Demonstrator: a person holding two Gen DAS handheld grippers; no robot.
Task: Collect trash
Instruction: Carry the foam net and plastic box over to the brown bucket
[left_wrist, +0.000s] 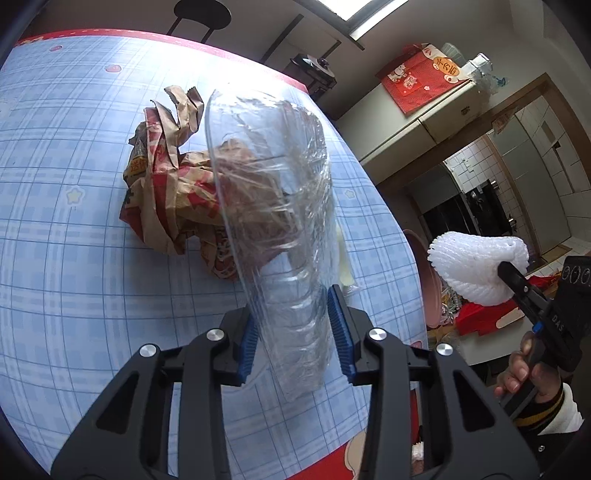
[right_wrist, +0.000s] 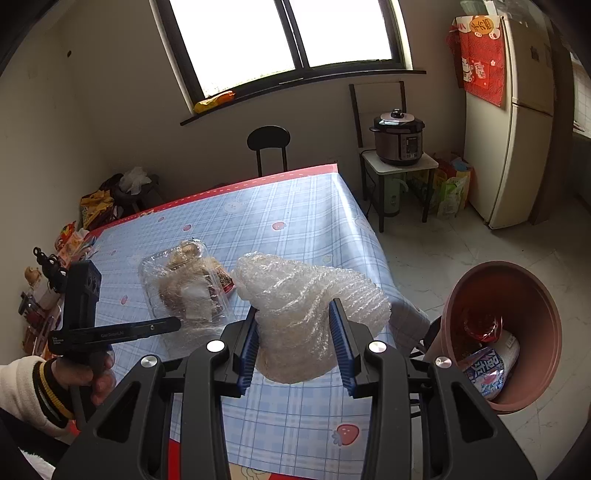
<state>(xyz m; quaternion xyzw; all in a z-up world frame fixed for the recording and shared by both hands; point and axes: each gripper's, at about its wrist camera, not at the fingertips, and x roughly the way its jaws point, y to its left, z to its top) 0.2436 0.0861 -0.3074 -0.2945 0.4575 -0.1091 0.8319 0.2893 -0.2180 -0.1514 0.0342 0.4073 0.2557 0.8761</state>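
Observation:
My left gripper (left_wrist: 293, 314) is shut on a clear plastic clamshell container (left_wrist: 273, 184), held up on edge above the blue plaid tablecloth (left_wrist: 55, 221). Behind it on the table lies a crumpled brown and red paper bag (left_wrist: 162, 192). My right gripper (right_wrist: 293, 314) is shut on a white foam wrap (right_wrist: 306, 291), lifted near the table's right edge. In the right wrist view the left gripper (right_wrist: 173, 325) grips the container (right_wrist: 181, 284) at left. A reddish-brown bin (right_wrist: 524, 280) with wrappers inside stands on the floor to the right of the table.
A black chair (right_wrist: 268, 138) stands at the table's far side. A pressure cooker (right_wrist: 399, 142) sits on a small stand by the fridge (right_wrist: 517, 129). Bags and packets crowd the floor left of the table (right_wrist: 96, 210). A person's hands hold both grippers.

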